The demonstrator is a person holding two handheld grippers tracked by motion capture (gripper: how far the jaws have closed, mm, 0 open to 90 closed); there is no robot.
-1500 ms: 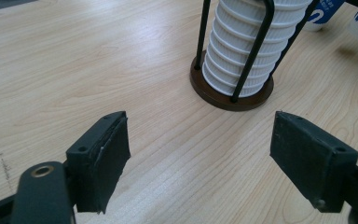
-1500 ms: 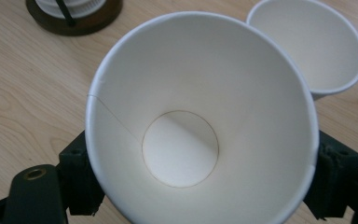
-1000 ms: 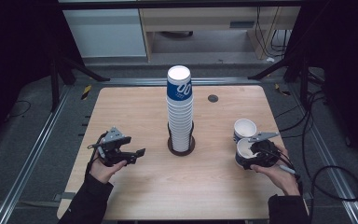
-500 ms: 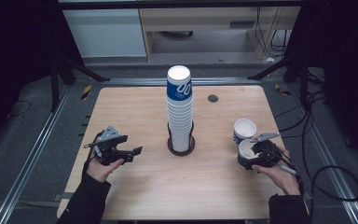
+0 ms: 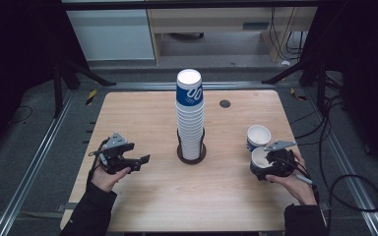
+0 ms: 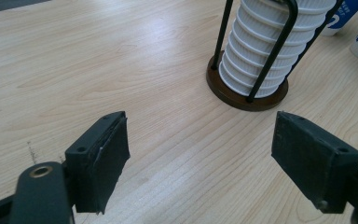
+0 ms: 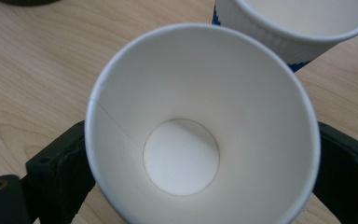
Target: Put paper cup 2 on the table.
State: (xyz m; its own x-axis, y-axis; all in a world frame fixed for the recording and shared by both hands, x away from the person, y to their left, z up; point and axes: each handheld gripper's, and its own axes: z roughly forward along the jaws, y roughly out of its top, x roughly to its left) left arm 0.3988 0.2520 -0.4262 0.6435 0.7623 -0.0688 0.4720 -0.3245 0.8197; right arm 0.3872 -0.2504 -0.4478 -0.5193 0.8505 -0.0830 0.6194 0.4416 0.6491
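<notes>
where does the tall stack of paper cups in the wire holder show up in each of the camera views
High view: the cup stack stands at the table's middle, between the two hands.
Left gripper view: its lower part sits at upper right, beyond the open jaws of the left hand-held gripper.
Right gripper view: not in it; the held cup faces the camera.
Shared landmark: the second cup standing just beyond the held one.

Light: my table [image 5: 142, 113] evenly lit from above, surroundings dark.
Shadows: faint.
Focus: my jaws slightly soft close up.
</notes>
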